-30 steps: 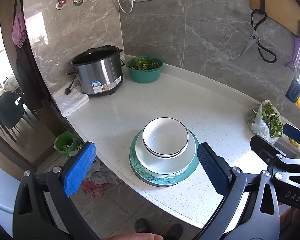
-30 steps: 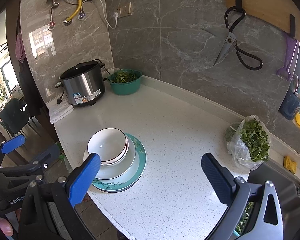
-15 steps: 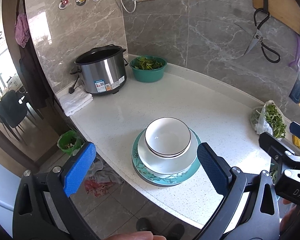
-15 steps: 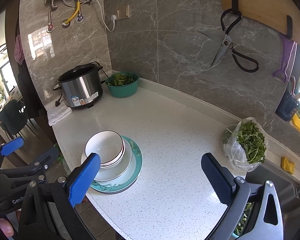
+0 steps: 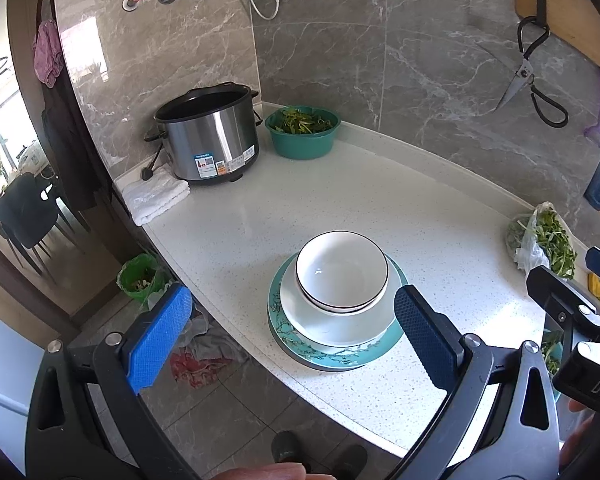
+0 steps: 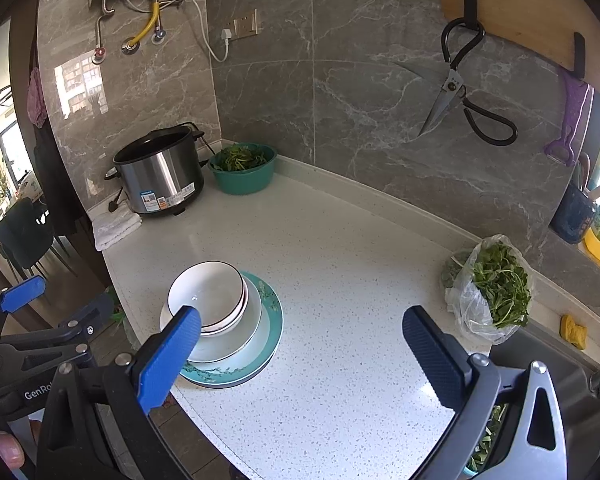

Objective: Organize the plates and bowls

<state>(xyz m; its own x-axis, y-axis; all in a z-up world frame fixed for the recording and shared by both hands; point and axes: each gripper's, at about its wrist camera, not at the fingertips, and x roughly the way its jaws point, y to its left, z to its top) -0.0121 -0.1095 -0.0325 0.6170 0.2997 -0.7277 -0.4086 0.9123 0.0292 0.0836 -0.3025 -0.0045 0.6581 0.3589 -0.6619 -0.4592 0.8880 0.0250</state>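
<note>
Bowls [image 5: 342,274] below both spread grippers [image 5: 292,330] [image 6: 300,344]

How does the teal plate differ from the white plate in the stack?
The teal plate is wider and sits at the bottom, directly on the countertop; the white plate is smaller and rests on top of it. The teal plate has a dark branch pattern on its rim; the white plate is plain. The white plate carries the nested bowls; the teal plate carries everything. Both are round and lie flat.

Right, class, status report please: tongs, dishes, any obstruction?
Left tongs open, empty. Right tongs open, empty. Bowls nested on white plate, on teal plate, near counter edge. Nothing blocking the stack.
</note>
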